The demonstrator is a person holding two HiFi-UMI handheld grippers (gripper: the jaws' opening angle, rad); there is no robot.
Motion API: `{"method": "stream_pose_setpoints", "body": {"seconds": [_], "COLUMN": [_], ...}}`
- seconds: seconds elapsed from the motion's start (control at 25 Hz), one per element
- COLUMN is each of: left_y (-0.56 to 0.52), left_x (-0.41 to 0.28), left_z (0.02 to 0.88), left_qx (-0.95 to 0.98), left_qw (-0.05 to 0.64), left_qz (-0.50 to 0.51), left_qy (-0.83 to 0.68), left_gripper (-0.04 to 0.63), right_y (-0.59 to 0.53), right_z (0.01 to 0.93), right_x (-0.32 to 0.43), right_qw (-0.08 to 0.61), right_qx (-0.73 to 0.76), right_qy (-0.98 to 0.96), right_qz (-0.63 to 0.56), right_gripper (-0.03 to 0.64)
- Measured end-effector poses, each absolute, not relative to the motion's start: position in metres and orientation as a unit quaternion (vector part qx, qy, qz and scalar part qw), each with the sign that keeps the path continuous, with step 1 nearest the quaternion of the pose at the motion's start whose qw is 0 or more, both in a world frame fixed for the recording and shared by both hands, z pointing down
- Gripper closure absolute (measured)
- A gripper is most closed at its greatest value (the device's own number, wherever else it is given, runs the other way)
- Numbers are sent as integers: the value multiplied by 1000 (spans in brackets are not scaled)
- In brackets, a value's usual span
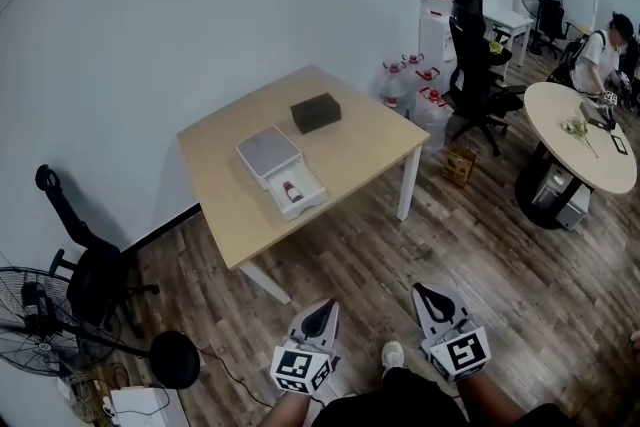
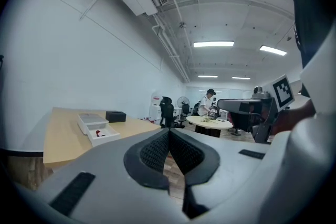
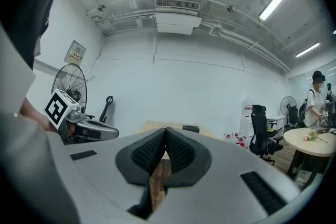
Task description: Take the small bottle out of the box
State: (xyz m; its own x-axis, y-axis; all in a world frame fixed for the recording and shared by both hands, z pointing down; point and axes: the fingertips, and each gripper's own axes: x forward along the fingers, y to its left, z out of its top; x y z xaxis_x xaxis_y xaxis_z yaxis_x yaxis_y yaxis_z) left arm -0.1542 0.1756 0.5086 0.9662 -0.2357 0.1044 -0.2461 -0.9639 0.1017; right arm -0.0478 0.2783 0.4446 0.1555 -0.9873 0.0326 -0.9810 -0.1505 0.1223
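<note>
A white box (image 1: 268,153) lies on the wooden table (image 1: 350,150). Its drawer-like tray (image 1: 305,196) is pulled out toward me, and a small bottle (image 1: 291,190) with a red part lies in it. In the left gripper view the box (image 2: 90,121) and the bottle (image 2: 101,134) show at the left. Both grippers hang low in front of me, well short of the table. My left gripper (image 1: 322,308) is shut and empty, its pads (image 2: 157,150) pressed together. My right gripper (image 1: 428,294) is shut too, with nothing between its pads (image 3: 178,152).
A black box (image 1: 315,112) sits behind the white one. A black chair (image 1: 90,265) and a fan (image 1: 30,325) stand left of the table. On the right are water jugs (image 1: 410,85), an office chair (image 1: 475,65), a small crate (image 1: 460,165) and a round table (image 1: 580,160) with a person at it.
</note>
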Motion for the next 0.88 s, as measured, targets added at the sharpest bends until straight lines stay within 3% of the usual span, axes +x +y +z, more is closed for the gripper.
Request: {"method": "stream_pose_setpoints", "body": {"seconds": [0.48, 0.88], "left_y": [113, 89], "left_x": [-60, -33], "left_z": [508, 506], "left_qx": [977, 970], "left_qw": [77, 69], "left_qz": [45, 52], "left_qy": [-194, -229], "left_gripper": [580, 580], "right_y": [221, 185], "right_z": [437, 440], "right_x": [64, 113], "right_qw": [48, 23], "right_qx": [742, 723], "right_qy": [-667, -689], "right_qz": [-45, -40], "right_gripper": [603, 603]}}
